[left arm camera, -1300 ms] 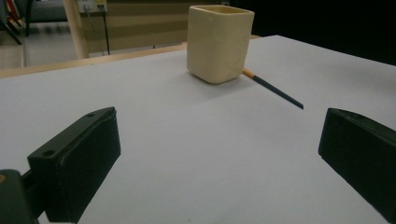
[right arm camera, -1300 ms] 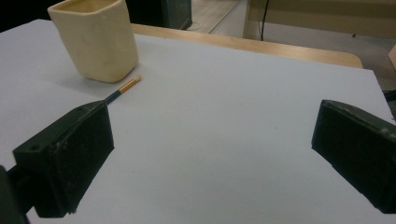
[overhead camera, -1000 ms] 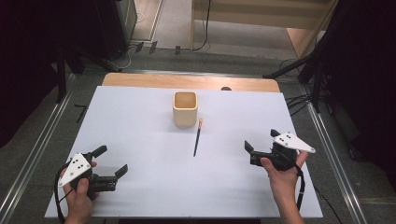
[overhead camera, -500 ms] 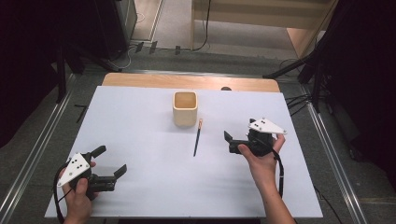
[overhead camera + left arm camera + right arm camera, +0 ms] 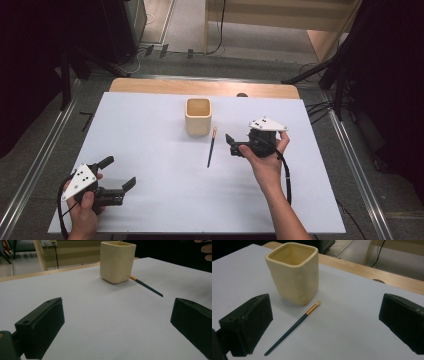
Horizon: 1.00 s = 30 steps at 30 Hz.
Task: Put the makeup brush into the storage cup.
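Bare table surrounds the paintbrush; just the cup crowds its tip.

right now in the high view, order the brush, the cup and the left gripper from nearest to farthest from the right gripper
1. The brush, lying on the white table just to the left of the right gripper.
2. The cup, upright beyond the brush's tip, farther up the table.
3. The left gripper, far off at the table's near left corner.
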Available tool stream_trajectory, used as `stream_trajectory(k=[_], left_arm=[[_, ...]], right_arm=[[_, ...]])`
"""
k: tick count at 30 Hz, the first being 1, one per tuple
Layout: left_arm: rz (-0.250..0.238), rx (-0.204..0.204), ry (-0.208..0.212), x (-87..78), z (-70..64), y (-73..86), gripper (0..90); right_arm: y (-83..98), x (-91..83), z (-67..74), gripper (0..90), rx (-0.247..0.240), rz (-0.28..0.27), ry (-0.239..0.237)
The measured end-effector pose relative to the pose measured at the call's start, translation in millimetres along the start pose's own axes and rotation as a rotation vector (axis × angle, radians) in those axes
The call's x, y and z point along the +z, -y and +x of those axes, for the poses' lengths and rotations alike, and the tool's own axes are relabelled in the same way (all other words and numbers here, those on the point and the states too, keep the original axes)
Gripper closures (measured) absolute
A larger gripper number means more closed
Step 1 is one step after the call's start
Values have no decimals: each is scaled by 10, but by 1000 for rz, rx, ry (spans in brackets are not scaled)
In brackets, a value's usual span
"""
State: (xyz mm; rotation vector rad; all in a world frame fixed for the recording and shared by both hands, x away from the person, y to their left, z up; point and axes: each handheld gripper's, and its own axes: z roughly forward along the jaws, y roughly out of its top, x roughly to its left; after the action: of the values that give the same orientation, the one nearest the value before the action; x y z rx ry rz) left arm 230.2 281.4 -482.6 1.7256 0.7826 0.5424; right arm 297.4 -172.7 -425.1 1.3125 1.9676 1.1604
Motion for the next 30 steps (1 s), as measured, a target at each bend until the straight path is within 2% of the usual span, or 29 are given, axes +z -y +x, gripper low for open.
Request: stream_trajectory(k=[12, 19, 30], left_arm=[[1, -3, 8, 14, -9, -3, 0], [0, -7, 9, 5, 6, -3, 0], [2, -6, 12, 14, 8, -2, 0]], right_arm=[[-149, 217, 126, 0, -13, 75, -7], [-208, 394, 221, 0, -26, 152, -14], [-200, 592, 201, 0, -6, 241, -17]])
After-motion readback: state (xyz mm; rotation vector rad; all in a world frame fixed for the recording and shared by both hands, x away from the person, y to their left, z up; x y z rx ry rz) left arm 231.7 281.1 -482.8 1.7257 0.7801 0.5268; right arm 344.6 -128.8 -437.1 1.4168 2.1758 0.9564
